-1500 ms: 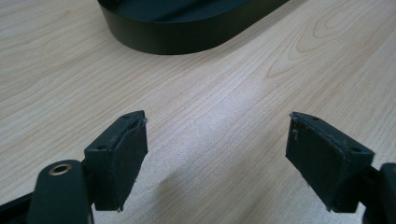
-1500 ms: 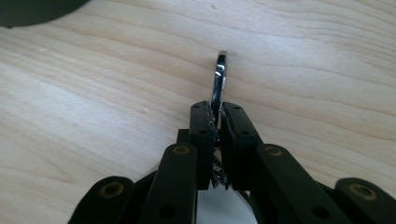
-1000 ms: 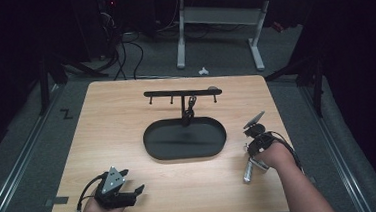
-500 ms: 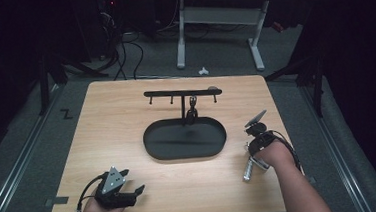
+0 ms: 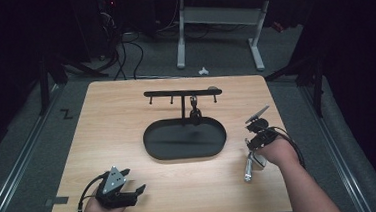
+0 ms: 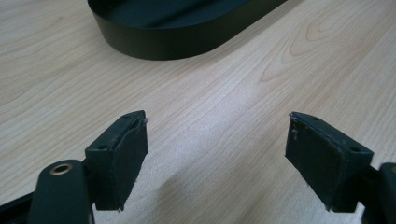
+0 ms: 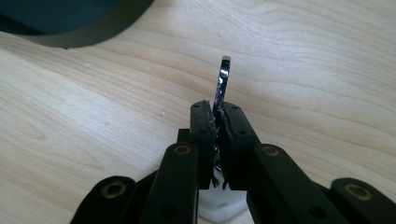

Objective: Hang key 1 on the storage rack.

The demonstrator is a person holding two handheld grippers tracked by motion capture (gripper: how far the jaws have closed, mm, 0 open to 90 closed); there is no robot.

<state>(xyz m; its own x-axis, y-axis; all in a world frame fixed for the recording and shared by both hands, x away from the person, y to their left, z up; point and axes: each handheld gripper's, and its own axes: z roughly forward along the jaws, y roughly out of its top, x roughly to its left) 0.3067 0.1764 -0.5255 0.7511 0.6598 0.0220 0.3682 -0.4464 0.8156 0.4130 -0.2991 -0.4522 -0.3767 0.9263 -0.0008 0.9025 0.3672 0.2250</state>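
My right gripper sits at the table's right, beside the black oval tray. Its jaws have just been closing and now stand shut on a thin shiny metal utensil, seen edge-on above the pads, with a white part below them. From above, the silver utensil slants toward the front edge under the hand. My left gripper rests near the front left corner. It is open, with bare wood between its pads.
Behind the tray stands a black rack with small hooks, and a dark item hangs from one of them. The tray's wall lies ahead of the left gripper. Off the table's far edge are desk legs and cables on the floor.
The right hand has shifted only slightly, with the utensil still under it. The left gripper has stayed where it was.
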